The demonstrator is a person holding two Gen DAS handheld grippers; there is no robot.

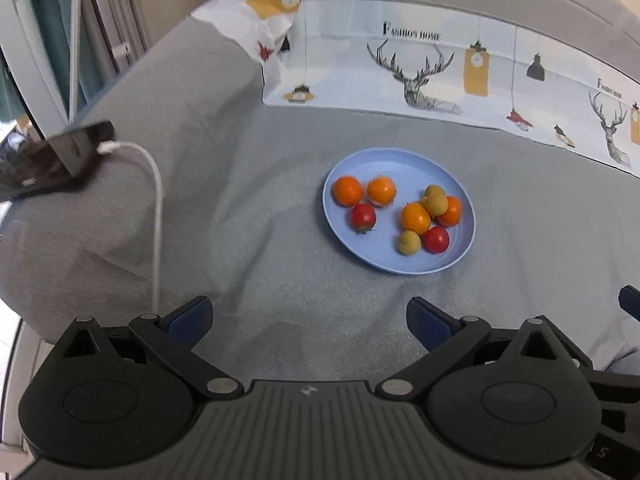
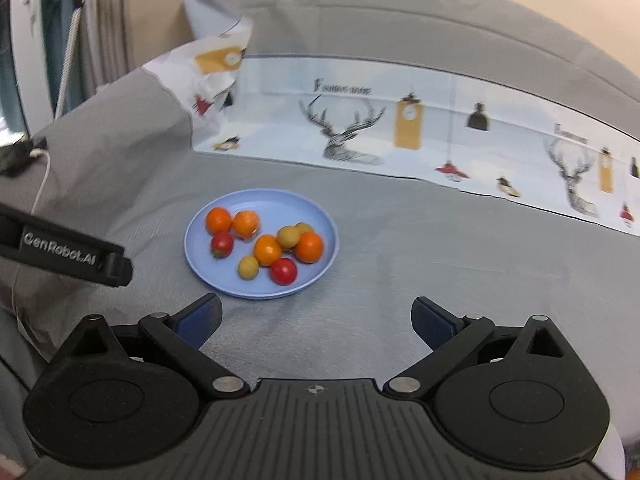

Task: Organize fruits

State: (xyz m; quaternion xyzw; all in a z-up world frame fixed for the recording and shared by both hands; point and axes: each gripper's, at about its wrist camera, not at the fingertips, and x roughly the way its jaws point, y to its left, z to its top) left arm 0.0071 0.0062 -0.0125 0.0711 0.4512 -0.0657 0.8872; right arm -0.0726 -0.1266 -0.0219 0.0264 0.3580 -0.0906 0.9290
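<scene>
A light blue plate (image 1: 360, 168) lies on the grey sofa seat and holds several small fruits: orange ones (image 1: 348, 191), red tomatoes (image 1: 363, 217) and yellow-green ones (image 1: 409, 242). My left gripper (image 1: 308, 322) is open and empty, short of the plate's near left side. In the right wrist view the same plate (image 2: 280, 200) with its fruits (image 2: 267, 249) lies ahead and to the left of my right gripper (image 2: 316, 322), which is open and empty. The left gripper's body (image 2: 68, 250) shows at the left edge there.
A printed cloth with deer and lamps (image 1: 420, 76) covers the back of the seat. A black phone (image 1: 48, 160) with a white charging cable (image 1: 158, 200) rests on the left armrest. Curtains (image 1: 52, 40) stand at the far left.
</scene>
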